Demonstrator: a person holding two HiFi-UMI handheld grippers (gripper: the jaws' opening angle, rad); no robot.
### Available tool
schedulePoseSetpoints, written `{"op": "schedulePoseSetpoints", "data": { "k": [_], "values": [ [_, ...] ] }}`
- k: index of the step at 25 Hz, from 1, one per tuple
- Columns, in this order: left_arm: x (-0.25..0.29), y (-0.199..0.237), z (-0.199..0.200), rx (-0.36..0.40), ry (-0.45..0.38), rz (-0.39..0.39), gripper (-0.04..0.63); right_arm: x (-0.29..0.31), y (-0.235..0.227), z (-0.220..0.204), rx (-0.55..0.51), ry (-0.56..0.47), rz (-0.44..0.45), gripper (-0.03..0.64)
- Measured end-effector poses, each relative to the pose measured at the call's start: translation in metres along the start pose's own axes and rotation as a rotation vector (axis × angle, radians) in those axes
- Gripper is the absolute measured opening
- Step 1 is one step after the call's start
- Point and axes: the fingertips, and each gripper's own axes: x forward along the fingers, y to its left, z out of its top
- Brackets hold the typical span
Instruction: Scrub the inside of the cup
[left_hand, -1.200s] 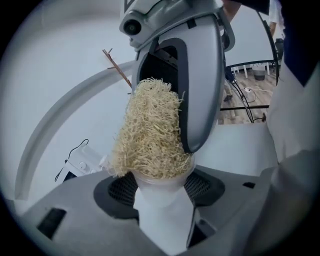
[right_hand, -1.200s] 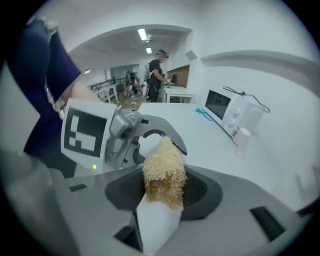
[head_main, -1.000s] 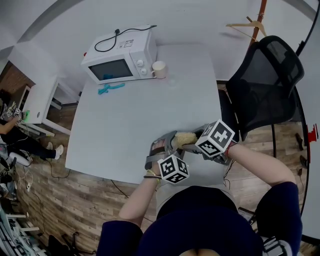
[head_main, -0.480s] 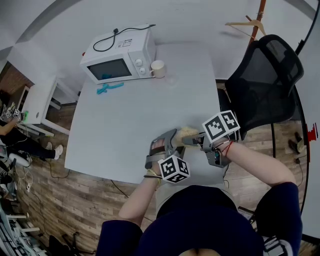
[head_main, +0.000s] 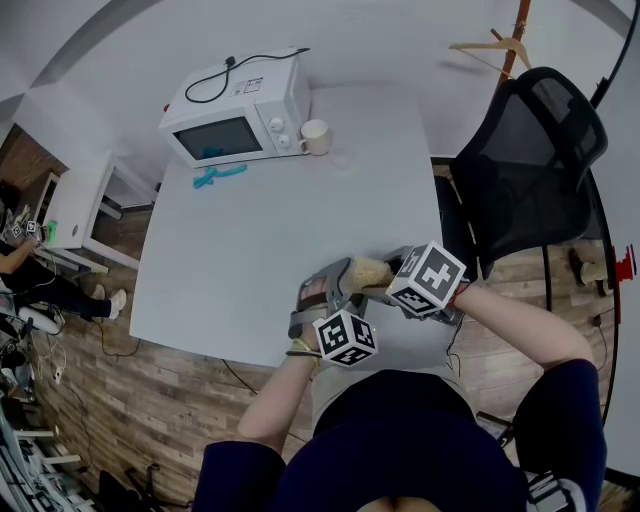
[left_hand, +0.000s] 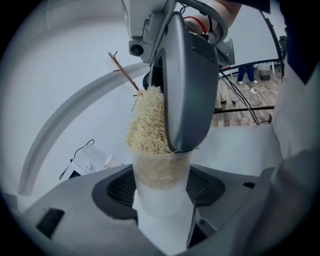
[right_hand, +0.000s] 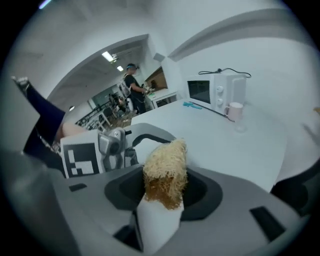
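The right gripper (right_hand: 161, 210), jaws pinching the straw-coloured fibrous scrubber (right_hand: 164, 167), is twisting back down into the translucent plastic cup (left_hand: 159, 172), which the left gripper's (left_hand: 161, 195) wide-spread jaws are clamping (near edge of the white table (head_main: 260, 230)); scrubbing is continuing.

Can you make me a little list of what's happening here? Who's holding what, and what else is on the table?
Left gripper: closed on a cloudy see-through plastic cup
Right gripper: closed on a tan stringy scrubber
Scrubber: partly down in the cup, top sticking out
Where: over the near edge of the white table
Far end of table: white microwave, cream mug, small teal thing
Beside table: black mesh chair
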Motion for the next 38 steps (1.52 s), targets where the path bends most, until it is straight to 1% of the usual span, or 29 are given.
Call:
{"op": "schedulePoseSetpoints", "data": {
  "k": [4, 7, 10, 14, 15, 16, 17, 20, 24, 28, 31, 34, 38],
  "values": [
    [0.0, -0.006, 0.001, 0.003, -0.001, -0.019, 0.284, 0.001, 0.007, -0.004, -0.263, 0.057, -0.026, 0.179],
    [0.0, -0.009, 0.002, 0.0, -0.004, -0.032, 0.284, 0.0, 0.011, -0.003, -0.497, 0.106, -0.044, 0.179],
    [0.0, -0.011, 0.004, 0.002, -0.01, -0.044, 0.284, 0.0, 0.012, -0.009, -0.768, 0.158, -0.077, 0.179],
    [0.001, -0.012, 0.006, 0.009, -0.017, -0.051, 0.284, 0.002, 0.012, -0.016, -1.233, 0.229, -0.167, 0.179],
    [0.001, -0.013, 0.006, 0.014, -0.017, -0.052, 0.284, 0.003, 0.01, -0.017, -1.325, 0.246, -0.195, 0.179],
    [0.002, -0.014, 0.006, 0.019, -0.016, -0.054, 0.284, 0.004, 0.009, -0.019, -1.385, 0.259, -0.216, 0.179],
    [0.002, -0.015, 0.005, 0.022, -0.014, -0.056, 0.284, 0.005, 0.009, -0.02, -1.416, 0.269, -0.227, 0.179],
    [0.002, -0.017, 0.005, 0.022, -0.011, -0.061, 0.284, 0.007, 0.01, -0.021, -1.424, 0.28, -0.232, 0.179],
    [0.002, -0.02, 0.0, 0.004, -0.015, -0.067, 0.284, 0.01, 0.011, -0.022, -1.353, 0.272, -0.212, 0.179],
    [0.003, -0.024, -0.003, -0.066, -0.055, -0.068, 0.284, 0.013, 0.012, -0.022, -1.279, 0.256, -0.217, 0.179],
    [0.004, -0.028, -0.005, -0.122, -0.092, -0.08, 0.284, 0.013, 0.014, -0.023, -1.205, 0.249, -0.198, 0.179],
    [0.008, -0.033, -0.01, -0.172, -0.094, -0.09, 0.284, 0.012, 0.015, -0.025, -1.136, 0.239, -0.176, 0.179],
    [0.015, -0.038, -0.023, -0.235, -0.085, -0.099, 0.284, 0.007, 0.011, -0.024, -1.059, 0.221, -0.172, 0.179]
  ]
}}
